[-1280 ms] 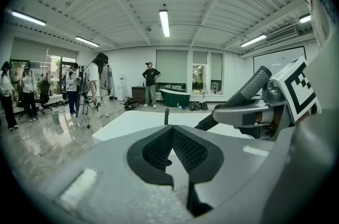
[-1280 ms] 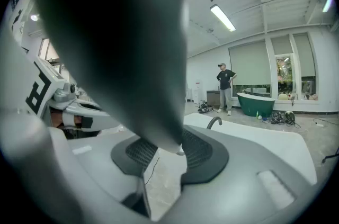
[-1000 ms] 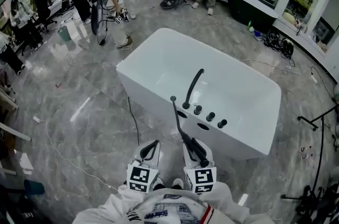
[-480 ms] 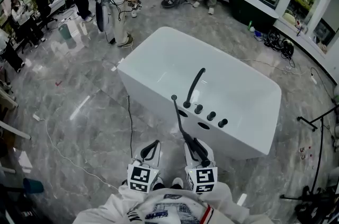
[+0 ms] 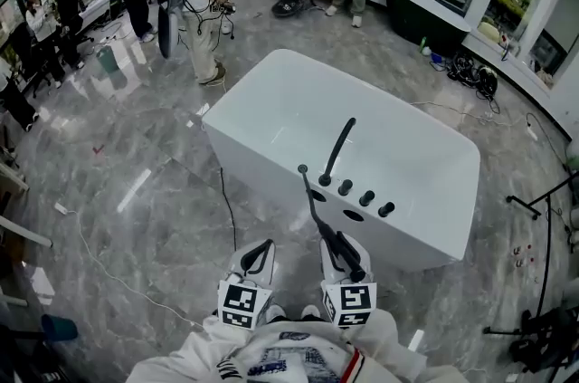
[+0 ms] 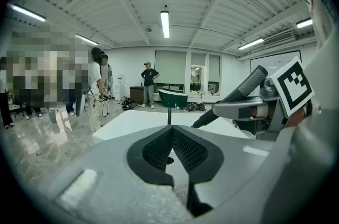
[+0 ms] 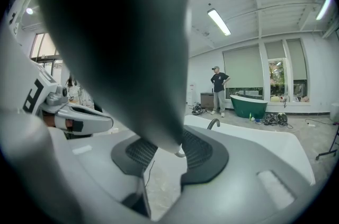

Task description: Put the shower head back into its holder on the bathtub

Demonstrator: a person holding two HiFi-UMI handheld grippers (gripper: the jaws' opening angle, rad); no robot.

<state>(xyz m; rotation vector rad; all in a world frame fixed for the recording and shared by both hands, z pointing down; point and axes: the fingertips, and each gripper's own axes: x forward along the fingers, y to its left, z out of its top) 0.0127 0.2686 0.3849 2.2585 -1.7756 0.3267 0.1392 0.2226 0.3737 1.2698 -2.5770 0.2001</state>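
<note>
The black shower head (image 5: 316, 211) is a thin wand. My right gripper (image 5: 343, 253) is shut on its handle, and its far tip stands at the near edge of the white bathtub (image 5: 262, 177). On the tub deck are a black spout (image 5: 338, 149), three knobs (image 5: 366, 197) and a dark oval opening (image 5: 353, 215). In the right gripper view the handle (image 7: 132, 48) fills the space between the pads as a dark blur. My left gripper (image 5: 257, 249) hangs beside the right one, shut and empty, short of the tub. The left gripper view shows its pads (image 6: 185, 149) meeting.
A black cable (image 5: 226, 209) runs down the tub's near wall onto the grey marble floor. Several people stand beyond the tub at the back left and back. A dark green tub (image 5: 425, 14) sits far back. Stands and cables (image 5: 543, 227) lie at the right.
Both grippers and the shower head keep their places relative to the tub. A person at the back left has walked a few steps.
</note>
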